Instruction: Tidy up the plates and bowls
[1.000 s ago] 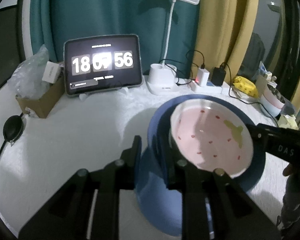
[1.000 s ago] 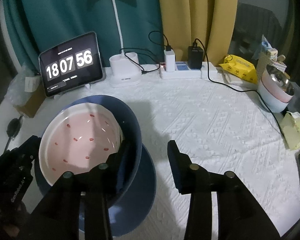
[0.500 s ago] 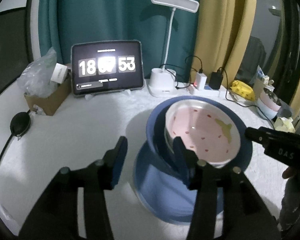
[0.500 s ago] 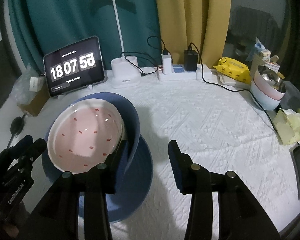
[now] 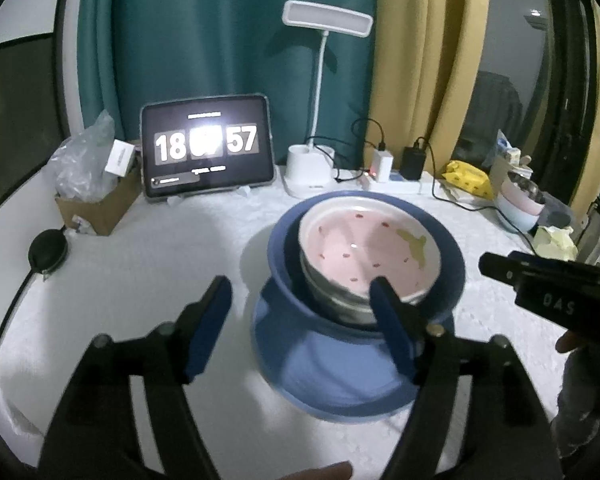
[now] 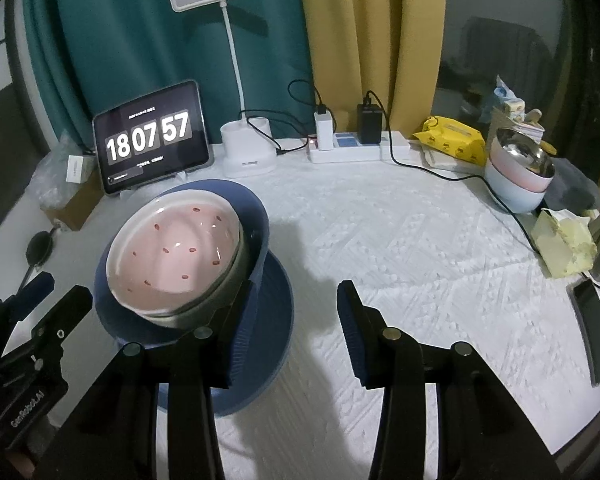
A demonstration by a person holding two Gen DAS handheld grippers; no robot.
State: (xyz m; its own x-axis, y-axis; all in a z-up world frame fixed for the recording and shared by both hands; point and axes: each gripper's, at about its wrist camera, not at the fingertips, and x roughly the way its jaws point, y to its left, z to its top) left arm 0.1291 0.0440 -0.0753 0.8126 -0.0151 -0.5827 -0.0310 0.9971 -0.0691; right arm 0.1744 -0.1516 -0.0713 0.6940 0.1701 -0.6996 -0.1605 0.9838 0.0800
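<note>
Far left, a brown cardboard box [image 6: 70, 204] stuffed with clear plastic; beside it, a dark tablet showing a flip clock [image 6: 152, 138]. Left of centre on the white textured tablecloth [image 6: 420, 248], a pink ceramic bowl with red flecks [image 6: 172, 256] sits tilted inside a dark blue bowl [image 6: 256, 216], which rests on a flat blue plate [image 6: 278, 320]. The left gripper [image 5: 300, 320] has its jaws opening, clear of the stack, nothing pressed between them. The right gripper [image 6: 296, 332] stands apart-jawed and empty, its left finger just beside the blue bowl's wall. Behind: a white desk lamp [image 6: 246, 148] and white power strip [image 6: 352, 148]. Far right, stacked pastel bowls [image 6: 516, 176].
</note>
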